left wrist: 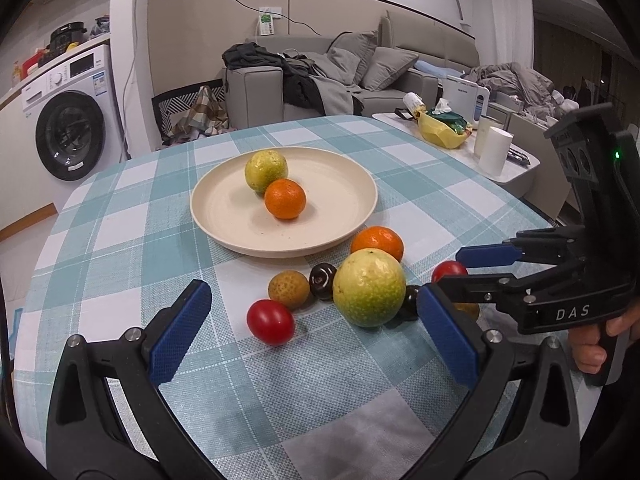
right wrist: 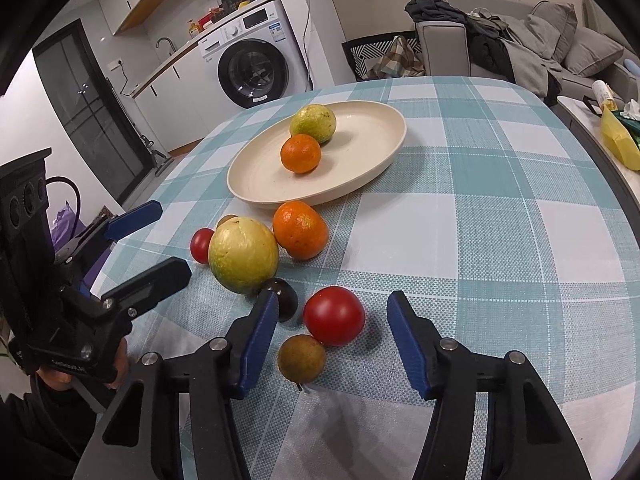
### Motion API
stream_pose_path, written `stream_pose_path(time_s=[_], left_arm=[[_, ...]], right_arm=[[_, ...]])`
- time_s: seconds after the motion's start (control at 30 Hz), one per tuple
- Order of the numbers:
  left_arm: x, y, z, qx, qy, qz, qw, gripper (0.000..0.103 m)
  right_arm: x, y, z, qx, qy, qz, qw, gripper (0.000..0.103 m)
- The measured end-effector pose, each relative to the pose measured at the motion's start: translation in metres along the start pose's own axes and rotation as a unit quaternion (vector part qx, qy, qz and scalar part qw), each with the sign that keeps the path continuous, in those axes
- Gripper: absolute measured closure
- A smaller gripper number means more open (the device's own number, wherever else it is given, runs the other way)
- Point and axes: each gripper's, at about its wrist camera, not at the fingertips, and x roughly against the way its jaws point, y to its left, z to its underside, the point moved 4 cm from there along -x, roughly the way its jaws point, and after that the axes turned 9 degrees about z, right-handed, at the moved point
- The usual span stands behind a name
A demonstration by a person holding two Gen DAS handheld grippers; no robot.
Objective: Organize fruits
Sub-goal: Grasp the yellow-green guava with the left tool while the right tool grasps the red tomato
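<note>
A cream plate [left wrist: 224,224] sits at the centre of the left wrist view, holding a green-yellow guava [left wrist: 266,170] touching an orange [left wrist: 285,199] just in front of it. Below and right of the plate, loose fruit clusters on the cloth: a second orange [left wrist: 378,242], a large guava [left wrist: 369,288] touching it, a dark plum [left wrist: 322,276], a brown longan [left wrist: 289,289] and a red tomato [left wrist: 271,321].

In the right wrist view, another tomato [right wrist: 333,315] and a brown longan [right wrist: 301,358] lie touching at lower centre, between the wide-open blue pads of the right hand-held gripper [right wrist: 333,344], which holds nothing. A dark plum [right wrist: 286,296] rests just beside its left pad.

The left hand-held gripper [left wrist: 314,330] is also spread wide and empty, low in its frame, with the first tomato between its pads.

The bench [left wrist: 120,280] is round and covered in a teal and white checked cloth. Behind it, a white washing machine [left wrist: 70,120] stands at upper left, a grey sofa [left wrist: 360,76] piled with clothes and cushions at upper centre, and a cluttered white side table [left wrist: 516,172] at the right.
</note>
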Motion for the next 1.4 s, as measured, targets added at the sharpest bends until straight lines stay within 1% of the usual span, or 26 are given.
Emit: stream_pose_path(time_s=[0.17,0.2,0.33,0.43,0.5,0.53,0.6,0.87,0.93,1.0,1.07,1.2,1.3,1.33,1.4], left_arm=[[-0.009,-0.004,0.002,-0.009,0.022,0.005,0.9997,0.001],[-0.011,-0.003,0.002,-0.008,0.025,0.001,0.9997,0.001],[-0.012,-0.002,0.002,-0.004,0.028,0.008,0.9996,0.001],[-0.015,-0.003,0.003,-0.007,0.035,0.014,0.9993,0.001],[-0.018,-0.005,0.003,-0.012,0.042,0.018,0.9989,0.001],[-0.02,-0.006,0.004,-0.014,0.045,0.02,0.9987,0.001],[-0.022,-0.008,0.004,-0.014,0.048,0.024,0.9985,0.001],[-0.029,-0.011,0.002,-0.009,0.055,0.033,0.9979,0.001],[-0.032,-0.011,0.001,-0.006,0.058,0.037,0.9976,0.003],[-0.035,-0.011,0.001,-0.004,0.063,0.039,0.9973,0.011],[-0.036,-0.012,0.0,-0.005,0.063,0.037,0.9973,0.014],[-0.039,-0.016,0.0,-0.006,0.067,0.05,0.9965,0.029],[-0.041,-0.017,0.0,-0.008,0.07,0.051,0.9962,0.037],[-0.041,-0.017,0.0,-0.006,0.071,0.054,0.996,0.038],[-0.042,-0.018,0.0,-0.005,0.072,0.059,0.9957,0.044]], right_arm=[[-0.002,0.001,0.001,0.001,0.004,-0.001,1.0,0.049],[-0.002,0.001,0.001,0.001,0.004,-0.002,1.0,0.049],[-0.003,0.0,0.001,-0.004,0.006,-0.007,1.0,0.051],[-0.006,-0.001,0.001,-0.009,0.011,-0.01,1.0,0.055],[-0.008,-0.001,0.002,-0.012,0.014,-0.009,1.0,0.062],[-0.008,-0.001,0.002,-0.012,0.014,-0.007,1.0,0.063],[-0.009,-0.002,0.001,-0.012,0.014,-0.007,1.0,0.069],[-0.004,-0.003,0.0,-0.015,0.002,-0.002,1.0,0.07],[-0.003,-0.003,0.0,-0.016,-0.001,-0.004,1.0,0.07],[-0.001,-0.004,-0.001,-0.018,-0.004,-0.004,1.0,0.07],[-0.001,-0.005,-0.001,-0.02,-0.006,-0.004,1.0,0.07],[-0.001,-0.006,-0.002,-0.023,-0.008,-0.005,1.0,0.07],[-0.001,-0.005,-0.002,-0.023,-0.01,-0.006,1.0,0.07],[-0.001,-0.004,-0.002,-0.022,-0.009,-0.006,1.0,0.07],[-0.001,-0.004,-0.001,-0.021,-0.009,-0.007,1.0,0.07]])
